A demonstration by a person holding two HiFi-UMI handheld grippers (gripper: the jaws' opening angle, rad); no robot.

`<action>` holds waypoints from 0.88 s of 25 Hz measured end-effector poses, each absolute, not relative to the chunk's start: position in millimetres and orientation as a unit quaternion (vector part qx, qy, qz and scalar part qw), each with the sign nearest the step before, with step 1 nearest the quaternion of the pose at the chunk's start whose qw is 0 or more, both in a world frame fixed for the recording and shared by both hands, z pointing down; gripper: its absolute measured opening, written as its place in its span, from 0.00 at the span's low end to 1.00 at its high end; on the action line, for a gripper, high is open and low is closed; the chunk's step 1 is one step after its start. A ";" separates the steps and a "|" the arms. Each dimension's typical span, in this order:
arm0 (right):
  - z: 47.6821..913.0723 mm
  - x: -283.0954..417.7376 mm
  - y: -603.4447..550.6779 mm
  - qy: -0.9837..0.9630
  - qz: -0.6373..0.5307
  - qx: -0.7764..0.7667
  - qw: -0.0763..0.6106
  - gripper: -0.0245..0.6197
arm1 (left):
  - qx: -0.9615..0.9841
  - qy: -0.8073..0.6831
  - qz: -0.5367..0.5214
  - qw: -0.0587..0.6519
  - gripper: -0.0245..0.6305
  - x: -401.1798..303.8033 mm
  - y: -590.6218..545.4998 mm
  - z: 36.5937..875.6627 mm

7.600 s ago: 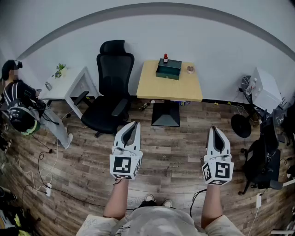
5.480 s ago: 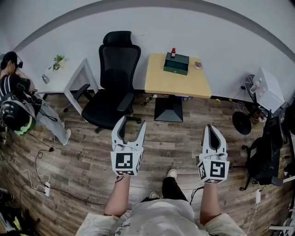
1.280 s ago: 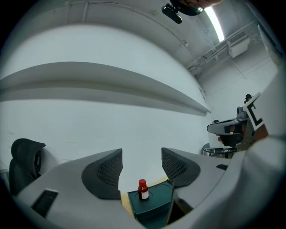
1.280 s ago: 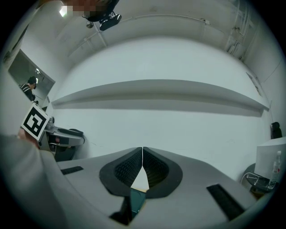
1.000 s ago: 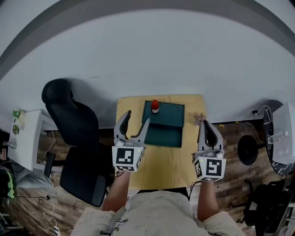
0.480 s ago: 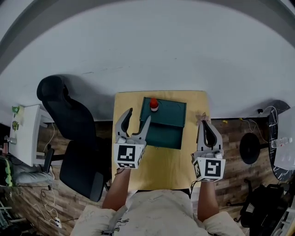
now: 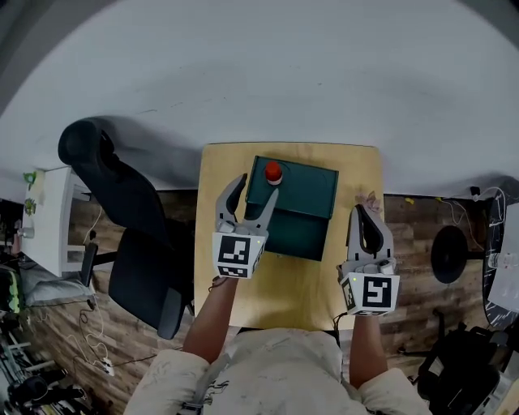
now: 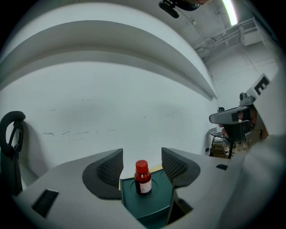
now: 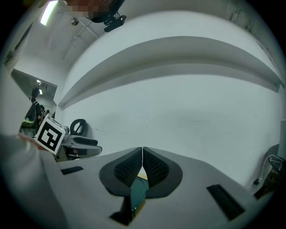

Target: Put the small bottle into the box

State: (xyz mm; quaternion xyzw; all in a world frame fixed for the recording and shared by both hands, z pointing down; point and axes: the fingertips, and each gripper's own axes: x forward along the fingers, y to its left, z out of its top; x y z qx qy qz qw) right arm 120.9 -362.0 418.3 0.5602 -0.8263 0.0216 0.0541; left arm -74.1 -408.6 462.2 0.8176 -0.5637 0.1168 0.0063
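On bench (image 7: 357,166), box (image 7: 304,198); atop box's far-left corner, bottle (image 7: 273,172). Left of bench, chair (image 7: 122,219). Behind bench, wall (image 7: 284,81).

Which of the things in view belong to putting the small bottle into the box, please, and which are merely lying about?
For the job:
- small bottle, standing on the green box
- left gripper, open, lined up on the bottle
- right gripper, shut

Lying about:
- black office chair
- white side table
- small item near the table's right edge

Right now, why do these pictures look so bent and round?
Head view: the wide lens bows the wall; the small bottle is sharp. Left gripper view: black corners, a glaring ceiling light. Right gripper view: same bulging, soft even light.
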 end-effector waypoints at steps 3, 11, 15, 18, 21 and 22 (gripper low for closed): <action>425.5 119.4 -367.8 -0.831 0.031 0.553 0.055 0.07 | 0.819 -0.559 0.128 0.010 0.45 -67.2 -420.1 474.7; 442.3 120.3 -379.9 -0.838 0.040 0.540 0.067 0.07 | 0.815 -0.564 0.133 0.024 0.45 -60.5 -449.3 497.6; 447.7 123.0 -383.1 -0.837 0.043 0.541 0.071 0.07 | 0.812 -0.566 0.134 0.042 0.45 -60.5 -456.4 508.0; 449.7 123.7 -385.9 -0.837 0.044 0.541 0.073 0.07 | 0.811 -0.567 0.133 0.051 0.45 -60.5 -459.7 512.6; 450.9 125.6 -388.2 -0.836 0.045 0.542 0.074 0.07 | 0.812 -0.566 0.133 0.052 0.45 -58.3 -461.3 513.8; 451.8 126.5 -388.7 -0.835 0.046 0.543 0.074 0.07 | 0.813 -0.565 0.133 0.051 0.45 -57.3 -461.8 514.3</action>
